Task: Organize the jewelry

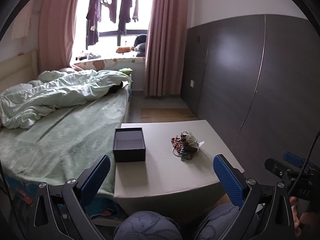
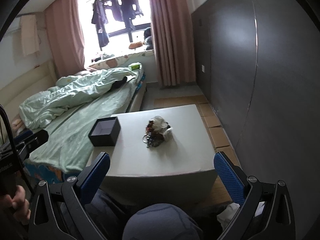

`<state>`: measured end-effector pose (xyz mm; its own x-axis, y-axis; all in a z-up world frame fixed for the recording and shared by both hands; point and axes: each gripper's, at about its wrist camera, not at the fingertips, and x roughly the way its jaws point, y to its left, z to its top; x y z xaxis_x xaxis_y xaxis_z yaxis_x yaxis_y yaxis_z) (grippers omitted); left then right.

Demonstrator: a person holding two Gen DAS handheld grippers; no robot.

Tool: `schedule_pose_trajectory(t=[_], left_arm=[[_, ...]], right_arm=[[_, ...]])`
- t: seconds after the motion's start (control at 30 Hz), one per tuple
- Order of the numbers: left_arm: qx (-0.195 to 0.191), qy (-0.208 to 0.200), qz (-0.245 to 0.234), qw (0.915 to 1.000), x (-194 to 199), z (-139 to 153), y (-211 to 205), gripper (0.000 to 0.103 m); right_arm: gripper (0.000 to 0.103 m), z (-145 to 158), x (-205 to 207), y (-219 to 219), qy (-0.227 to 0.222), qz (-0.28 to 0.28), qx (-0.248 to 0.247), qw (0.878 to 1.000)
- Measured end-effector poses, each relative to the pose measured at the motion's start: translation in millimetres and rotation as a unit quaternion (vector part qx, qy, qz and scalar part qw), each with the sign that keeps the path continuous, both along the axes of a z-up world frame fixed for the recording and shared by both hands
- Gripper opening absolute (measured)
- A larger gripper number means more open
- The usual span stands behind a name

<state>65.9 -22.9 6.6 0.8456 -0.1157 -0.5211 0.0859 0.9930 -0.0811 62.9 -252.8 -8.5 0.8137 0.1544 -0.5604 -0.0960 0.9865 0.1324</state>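
A tangled pile of jewelry (image 1: 185, 146) (image 2: 157, 133), beads and chains with a clear plastic bag, lies on a low white table (image 1: 170, 176) (image 2: 180, 160). Left of the pile stands an open, empty black box (image 1: 129, 144) (image 2: 105, 132). My left gripper (image 1: 161, 177) hangs open above the table's near edge, well short of both. My right gripper (image 2: 162, 176) is open too, held back over the near edge with nothing between its blue pads. In the left wrist view the right gripper's body shows at the far right.
A bed (image 1: 60, 136) with a green sheet and rumpled duvet runs along the table's left side. A dark grey wall panel (image 1: 250, 80) stands to the right. The person's knees (image 1: 148, 226) sit just below the table's near edge. Cardboard sheets (image 2: 212, 120) lie on the floor.
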Motion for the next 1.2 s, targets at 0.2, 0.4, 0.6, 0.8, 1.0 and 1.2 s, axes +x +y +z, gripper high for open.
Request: schedule_pose_trajectory(t=[0.2,0.4,0.6,0.8,1.0,1.2], left_arm=[[-0.004,0.027,-0.024,0.9993,43,-12,-10,0.103],[-0.013,0.058,-0.053,0.9969,87,-28,-22,0.103],[-0.033,0.081,-0.076,0.9933,121,-42,-30,0.096],[-0.047,0.102,-0.09,0.9897,153,-57,-40,0.08],[-0.062,0.129,-0.1,0.9846,189,-81,-43,0.063],[-0.077,0.153,-0.098,0.9802,216,-101,-41,0.055]], right_arm=[[0.103,-12,32,-23,0.025,-0.012,0.034,0.999],[0.103,-29,63,-37,0.046,-0.012,0.057,0.997],[0.103,-50,95,-46,0.074,-0.011,0.09,0.993],[0.101,-65,130,-57,0.09,-0.004,0.14,0.986],[0.086,-94,178,-57,0.129,0.008,0.215,0.968],[0.077,-121,221,-44,0.16,0.025,0.272,0.949]])
